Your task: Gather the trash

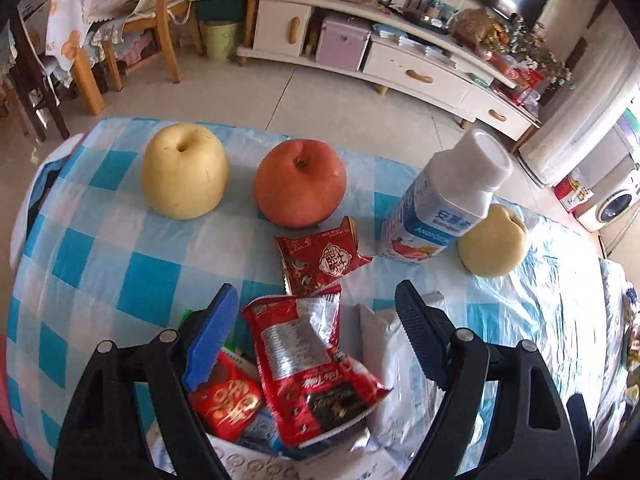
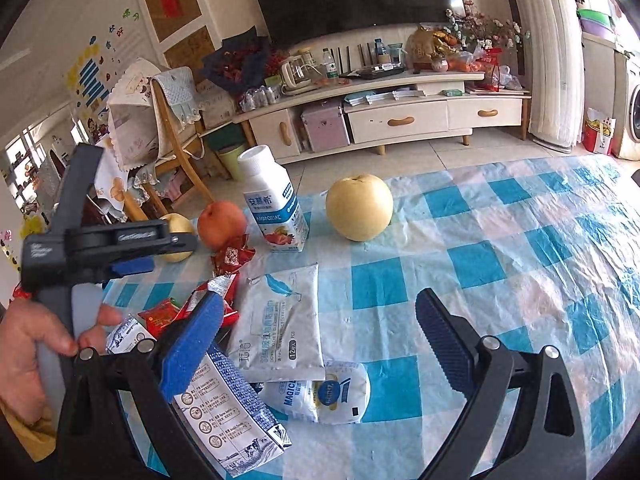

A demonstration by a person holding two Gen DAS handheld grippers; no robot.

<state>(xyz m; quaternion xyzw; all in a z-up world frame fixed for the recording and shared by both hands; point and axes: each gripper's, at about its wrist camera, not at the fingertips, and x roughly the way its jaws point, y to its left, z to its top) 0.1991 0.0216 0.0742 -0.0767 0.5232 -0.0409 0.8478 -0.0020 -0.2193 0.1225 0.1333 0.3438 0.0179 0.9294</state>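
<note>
Red wrapper [image 1: 308, 368] is light, crinkly, slippery (foil); we'd pinch its top edge w/ the left claw [image 1: 316, 320], both claws released.

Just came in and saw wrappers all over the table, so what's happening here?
A person is clearing trash with a handheld gripper in each hand. The left gripper is open over a pile of red snack wrappers, holding nothing. The right gripper is also open, above a white pouch and a flattened milk carton. The yogurt bottle, red apple and pears stand untouched on the checked tablecloth.
</note>
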